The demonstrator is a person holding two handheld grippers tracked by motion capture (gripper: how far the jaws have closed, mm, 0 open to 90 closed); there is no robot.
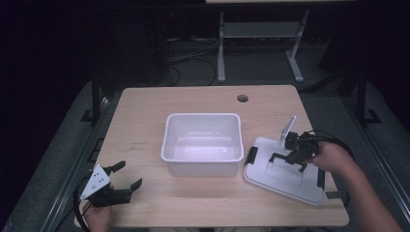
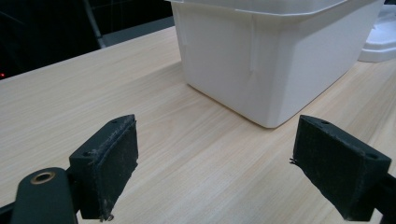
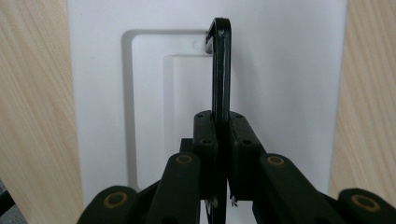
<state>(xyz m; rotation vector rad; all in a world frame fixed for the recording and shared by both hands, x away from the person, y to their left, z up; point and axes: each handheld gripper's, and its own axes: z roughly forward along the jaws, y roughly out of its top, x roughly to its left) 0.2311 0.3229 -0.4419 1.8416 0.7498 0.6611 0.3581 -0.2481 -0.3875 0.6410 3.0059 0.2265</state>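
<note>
- On the table's right side, the white lid point(image 1: 283, 176) lies flat beside the bin, its black carry handle point(image 3: 221, 70) swung upright out of its recess.
- Right gripper point(image 1: 295, 153): the jaws are pressed together on that handle, as the right gripper view shows with the bar pinched between the two pads.
- Just left of the lid stands the open white bin point(image 1: 203, 144), empty as far as can be seen, near the middle of the wooden table point(image 1: 145, 121).
- Left gripper point(image 1: 128, 176): it waits near the table's front left corner, well apart from the bin, jaws spread wide and holding nothing.
- Progress, as a judgement: the grasp on the lid is made; lifting it, carrying it over the bin and seating it all appear left to do.
</note>
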